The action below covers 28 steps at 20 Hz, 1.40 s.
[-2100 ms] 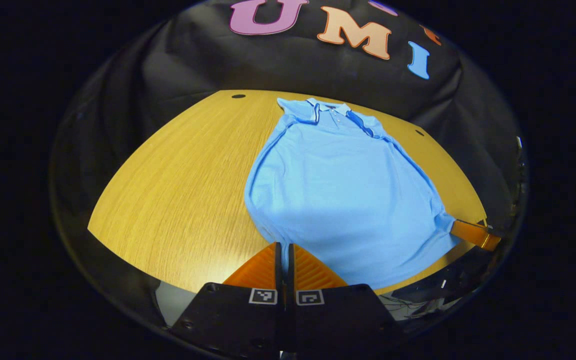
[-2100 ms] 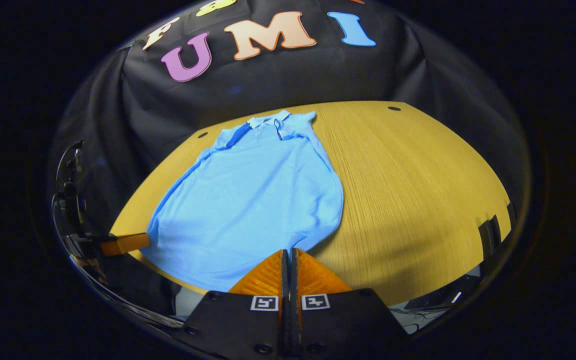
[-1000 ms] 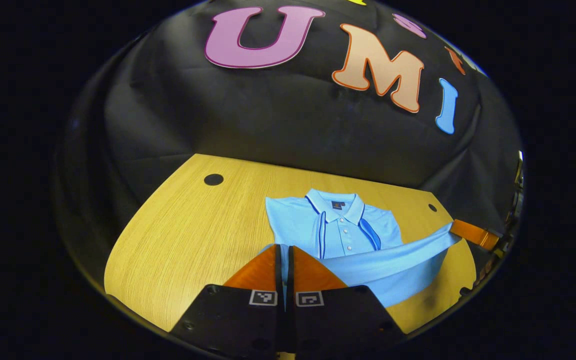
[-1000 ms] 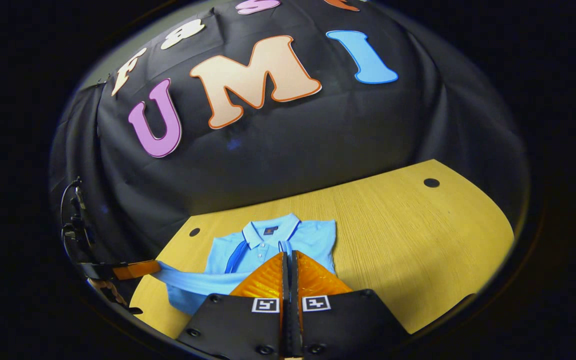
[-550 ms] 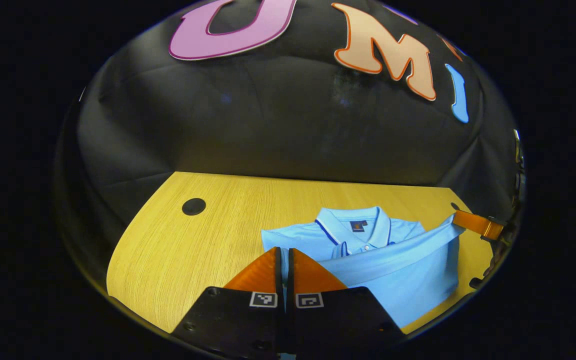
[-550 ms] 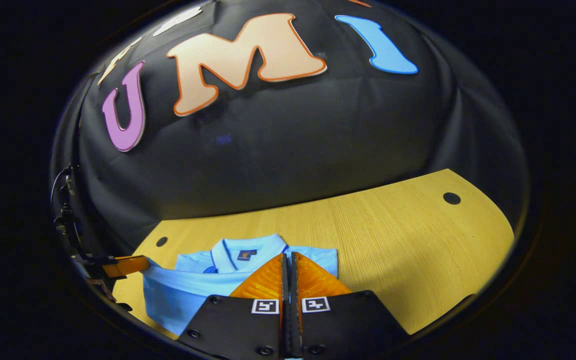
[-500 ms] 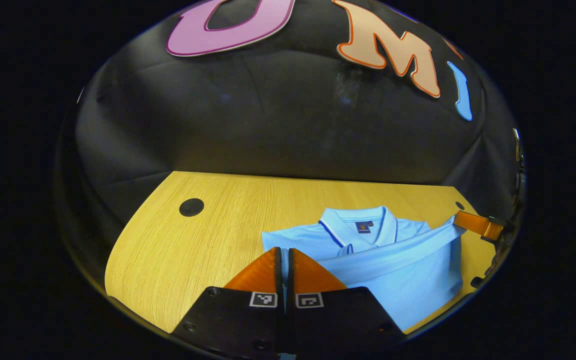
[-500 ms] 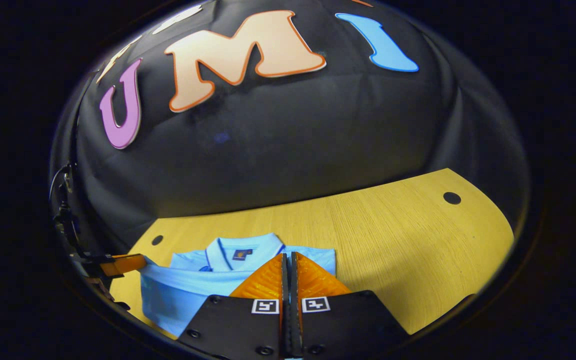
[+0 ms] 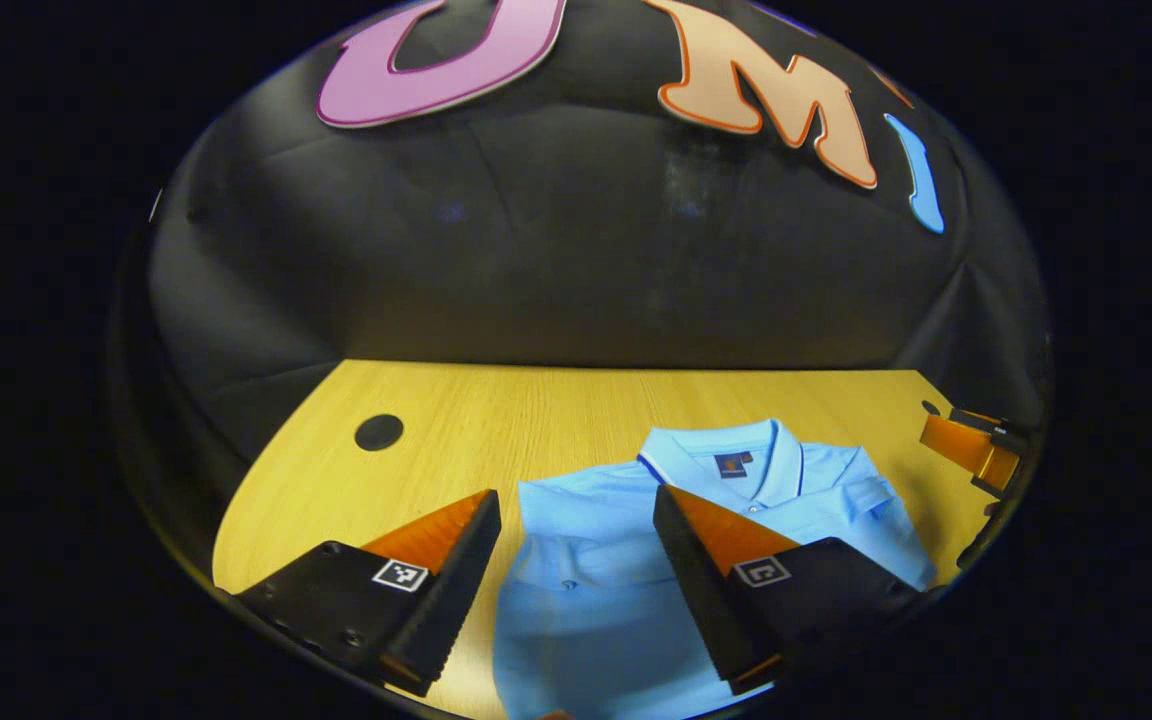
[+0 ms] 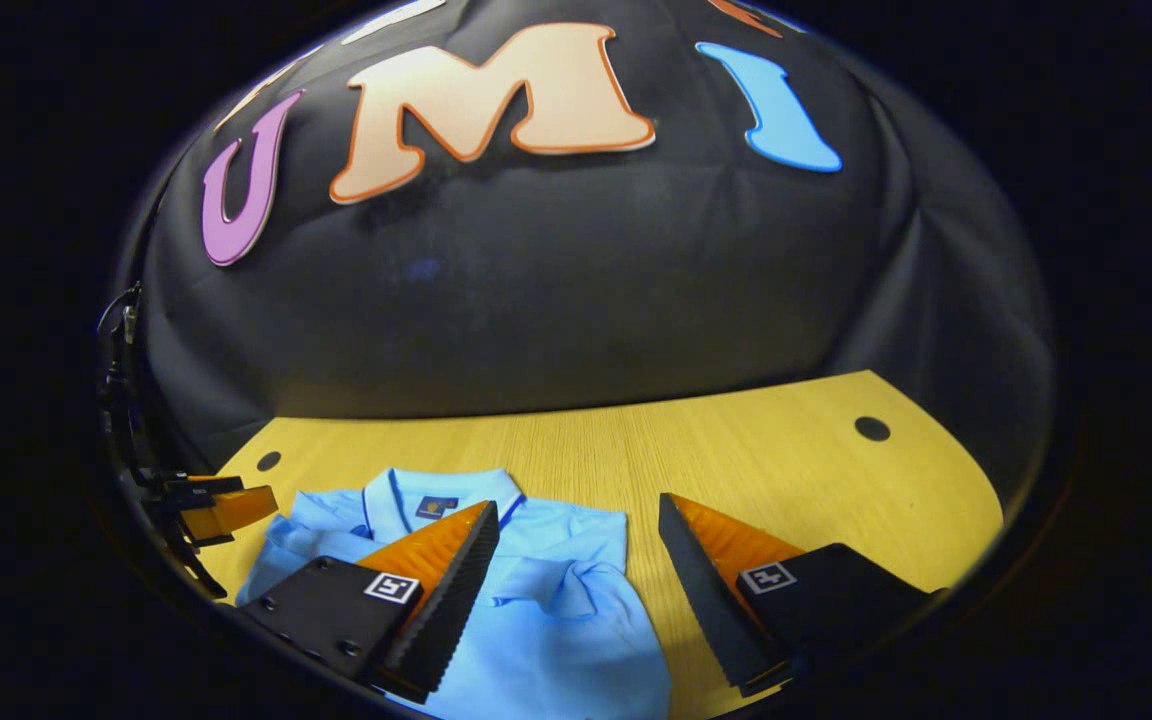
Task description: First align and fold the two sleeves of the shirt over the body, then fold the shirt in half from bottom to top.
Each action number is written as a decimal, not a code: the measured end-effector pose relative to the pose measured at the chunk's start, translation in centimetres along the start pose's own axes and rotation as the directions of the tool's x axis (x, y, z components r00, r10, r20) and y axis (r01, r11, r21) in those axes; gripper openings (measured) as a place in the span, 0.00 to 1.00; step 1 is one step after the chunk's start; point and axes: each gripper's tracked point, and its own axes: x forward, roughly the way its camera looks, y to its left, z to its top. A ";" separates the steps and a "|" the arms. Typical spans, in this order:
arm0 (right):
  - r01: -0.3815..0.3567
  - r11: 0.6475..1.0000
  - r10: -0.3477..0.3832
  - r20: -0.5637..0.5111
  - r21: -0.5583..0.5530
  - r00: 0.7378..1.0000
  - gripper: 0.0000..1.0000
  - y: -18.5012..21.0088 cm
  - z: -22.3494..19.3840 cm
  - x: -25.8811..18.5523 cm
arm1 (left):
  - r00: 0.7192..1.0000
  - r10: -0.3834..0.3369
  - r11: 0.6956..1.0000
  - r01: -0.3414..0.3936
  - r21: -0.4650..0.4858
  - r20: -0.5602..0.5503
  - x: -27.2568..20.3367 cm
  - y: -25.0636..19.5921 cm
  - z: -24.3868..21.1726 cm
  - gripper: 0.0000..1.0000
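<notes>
A: Left gripper point(image 9: 576, 510), fingers spread wide, nothing between them but air over the light blue shirt point(image 9: 586, 600).

B: And the shirt lies folded on the yellow wooden table point(image 9: 416, 470), collar point(image 9: 726, 450) toward the black cloth wall, the doubled body running back under the gripper.

A: In the left gripper view one finger sits over the table just beside the shirt's edge, the other over the chest below the collar. Whether they touch the fabric, I cannot tell.

B: Over to the right gripper point(image 10: 576, 515), also wide apart, gripping nothing. One finger over the shirt point(image 10: 556, 620) near the collar point(image 10: 436, 495), the other over bare table point(image 10: 786, 470) just off the shirt's side.

A: There's a small rumple in the cloth between those fingers.

B: And the left gripper shows at the far left edge of the right gripper view, beside the shirt's shoulder; the right one sits at the far right of the left gripper view, past the shirt's other shoulder.
</notes>
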 end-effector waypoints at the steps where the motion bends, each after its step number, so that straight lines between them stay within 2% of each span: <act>1: 0.000 1.000 0.000 0.034 -0.005 0.999 0.98 0.0 1.1 -1.6 | 0.999 0.004 1.000 -0.004 -0.004 0.042 -1.4 -0.2 1.3 0.94; 5: -0.026 0.998 0.033 0.148 -0.052 0.988 0.98 0.5 4.6 -8.7 | 0.983 0.012 1.000 -0.011 -0.008 0.182 -8.7 -0.6 4.7 0.95; 9: -0.041 0.996 0.060 0.248 -0.078 0.967 0.97 0.9 7.1 -15.0 | 0.967 0.007 1.000 -0.005 -0.008 0.253 -15.1 -1.7 5.9 0.95; 15: -0.072 0.991 0.104 0.324 -0.109 0.940 0.97 2.4 7.1 -24.4 | 0.949 0.000 1.000 -0.001 0.003 0.317 -23.6 -3.2 5.7 0.94; 16: -0.079 0.991 0.110 0.322 -0.109 0.940 0.93 2.6 6.7 -25.4 | 0.947 0.004 1.000 -0.007 0.006 0.321 -24.6 -3.3 5.5 0.94; 17: -0.087 0.990 0.117 0.320 -0.109 0.940 0.97 2.9 6.3 -26.2 | 0.944 0.008 1.000 -0.012 0.012 0.329 -25.7 -3.2 5.5 0.94; 20: -0.108 0.988 0.138 0.304 -0.111 0.943 0.93 3.6 5.6 -28.0 | 0.938 0.008 1.000 -0.016 0.021 0.347 -27.8 -3.2 5.6 0.94; 21: -0.109 0.988 0.138 0.312 -0.108 0.940 0.97 3.7 5.8 -28.3 | 0.937 0.011 1.000 -0.019 0.019 0.350 -28.2 -3.0 5.7 0.94; 28: -0.101 0.991 0.126 0.358 -0.088 0.925 0.98 4.1 7.2 -29.8 | 0.933 0.031 0.999 -0.031 -0.003 0.360 -29.5 -2.0 5.7 0.94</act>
